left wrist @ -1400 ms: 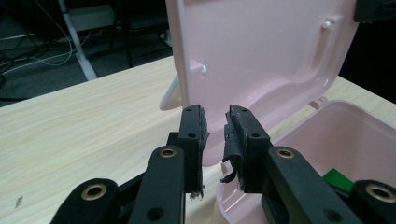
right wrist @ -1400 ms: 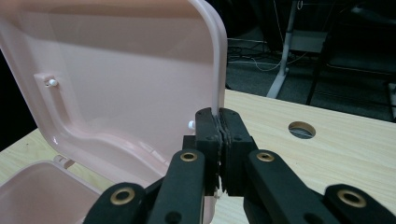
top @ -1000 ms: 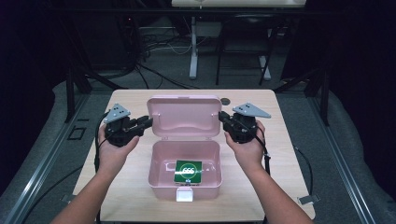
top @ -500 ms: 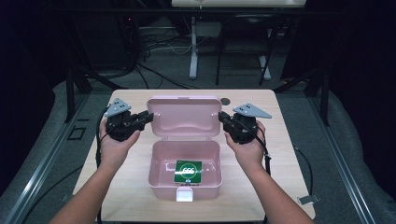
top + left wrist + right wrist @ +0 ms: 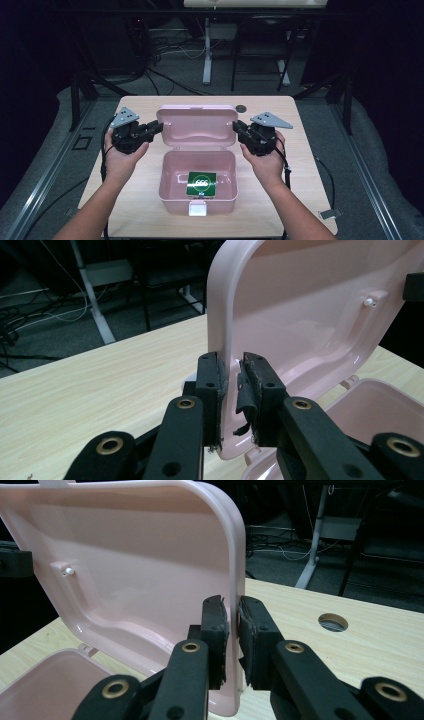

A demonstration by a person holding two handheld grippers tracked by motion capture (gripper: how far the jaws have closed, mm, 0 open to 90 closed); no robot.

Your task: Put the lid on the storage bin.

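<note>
Left to right: your left hand-held gripper [image 5: 159, 128] is clenched on the left edge of the raised lid [image 5: 198, 125] of the pink box [image 5: 197, 196], its jaws having just closed; the pads [image 5: 211, 385] press the rim from both sides. The box sits mid-table [image 5: 135, 205], open toward you, with a green card [image 5: 201, 183] lying on its floor. Your right hand-held gripper [image 5: 236, 126] straddles the lid's right edge, its jaws having just been opening, with a slight gap at the pads [image 5: 250, 630]. Risk: with one side slackened, the lid is held at one edge only. Pulling it down unevenly may twist the hinge, skew the box, or let the lid drop onto the card.
</note>
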